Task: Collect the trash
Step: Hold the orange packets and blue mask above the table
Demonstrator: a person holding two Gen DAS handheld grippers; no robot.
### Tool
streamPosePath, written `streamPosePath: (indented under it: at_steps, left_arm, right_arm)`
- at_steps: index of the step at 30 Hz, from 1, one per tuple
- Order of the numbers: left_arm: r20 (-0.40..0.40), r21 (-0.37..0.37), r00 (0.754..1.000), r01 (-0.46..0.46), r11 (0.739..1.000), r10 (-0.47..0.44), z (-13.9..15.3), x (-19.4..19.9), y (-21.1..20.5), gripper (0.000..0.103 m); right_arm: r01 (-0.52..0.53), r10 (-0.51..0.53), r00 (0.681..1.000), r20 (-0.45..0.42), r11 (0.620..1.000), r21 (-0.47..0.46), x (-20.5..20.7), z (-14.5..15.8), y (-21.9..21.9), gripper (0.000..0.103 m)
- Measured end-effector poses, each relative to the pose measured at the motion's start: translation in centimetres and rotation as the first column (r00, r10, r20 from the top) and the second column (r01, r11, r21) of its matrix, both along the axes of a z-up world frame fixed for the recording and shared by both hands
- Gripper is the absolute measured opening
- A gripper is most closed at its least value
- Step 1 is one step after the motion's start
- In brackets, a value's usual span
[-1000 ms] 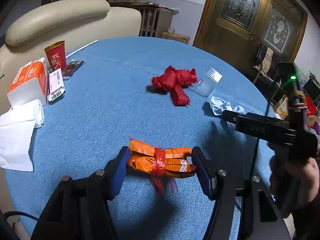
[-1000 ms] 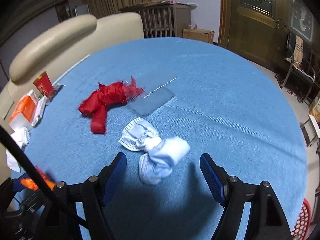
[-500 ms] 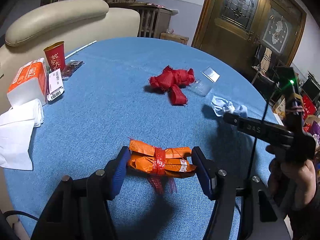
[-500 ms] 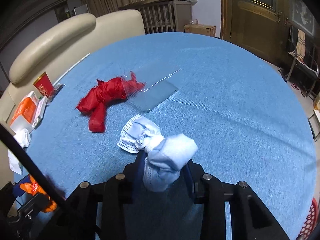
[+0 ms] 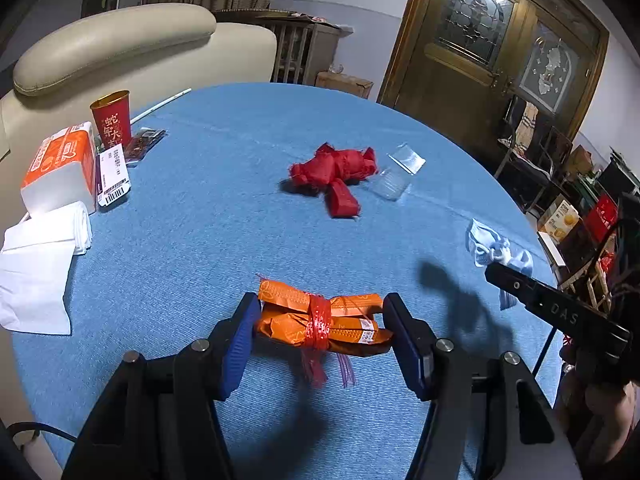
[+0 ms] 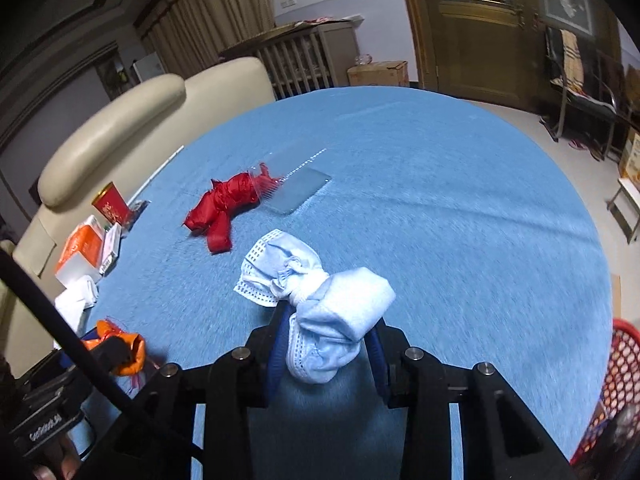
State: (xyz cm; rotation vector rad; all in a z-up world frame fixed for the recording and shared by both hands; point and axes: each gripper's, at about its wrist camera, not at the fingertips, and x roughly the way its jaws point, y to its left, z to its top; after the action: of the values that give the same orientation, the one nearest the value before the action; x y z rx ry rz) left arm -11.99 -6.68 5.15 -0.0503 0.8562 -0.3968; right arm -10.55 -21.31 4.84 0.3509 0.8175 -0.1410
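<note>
My left gripper [image 5: 323,334] is shut on an orange wrapper bundle [image 5: 320,320] tied with red net, held just above the blue table [image 5: 220,208]. My right gripper [image 6: 326,346] is shut on a knotted light-blue face mask [image 6: 320,304] and holds it above the table; the mask also shows in the left wrist view [image 5: 494,250]. A crumpled red bag [image 5: 334,174] and a clear plastic piece [image 5: 394,184] lie at the table's middle. The orange bundle shows at lower left in the right wrist view [image 6: 120,348].
A tissue pack [image 5: 60,168], white napkins [image 5: 40,260], a red paper cup [image 5: 112,118] and a barcode packet [image 5: 114,178] sit at the table's left edge, by a beige sofa [image 5: 120,40]. A red mesh basket [image 6: 620,376] stands beyond the table's right edge.
My right gripper closed on the blue mask and lifted it up and toward the table's right edge. My left gripper still holds the orange bundle in the same place.
</note>
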Motion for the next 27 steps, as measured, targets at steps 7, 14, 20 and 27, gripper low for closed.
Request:
streamPosePath:
  at_steps: [7,14,20,27]
  left_arm:
    - [0.003,0.007,1.0,0.022,1.0,-0.022,0.1,-0.6,-0.8,0.064]
    - [0.006,0.013,0.999,0.036,0.999,-0.036,0.3,-1.2,-1.4,0.064]
    - [0.013,0.016,0.999,0.05,0.999,-0.05,0.6,-1.7,-1.9,0.064]
    - [0.019,0.021,0.998,0.065,0.998,-0.065,0.8,-2.1,-2.5,0.064]
  right_arm:
    - [0.037,-0.039,0.999,0.03,0.999,0.036,-2.2,0.6,-0.8,0.039]
    - [0.055,-0.057,0.997,0.045,0.997,0.052,-3.3,0.8,-1.1,0.039]
    - [0.072,-0.075,0.995,0.061,0.995,0.063,-4.2,1.1,-1.6,0.039]
    - [0.089,-0.095,0.992,0.078,0.993,0.072,-5.1,1.6,-2.2,0.039]
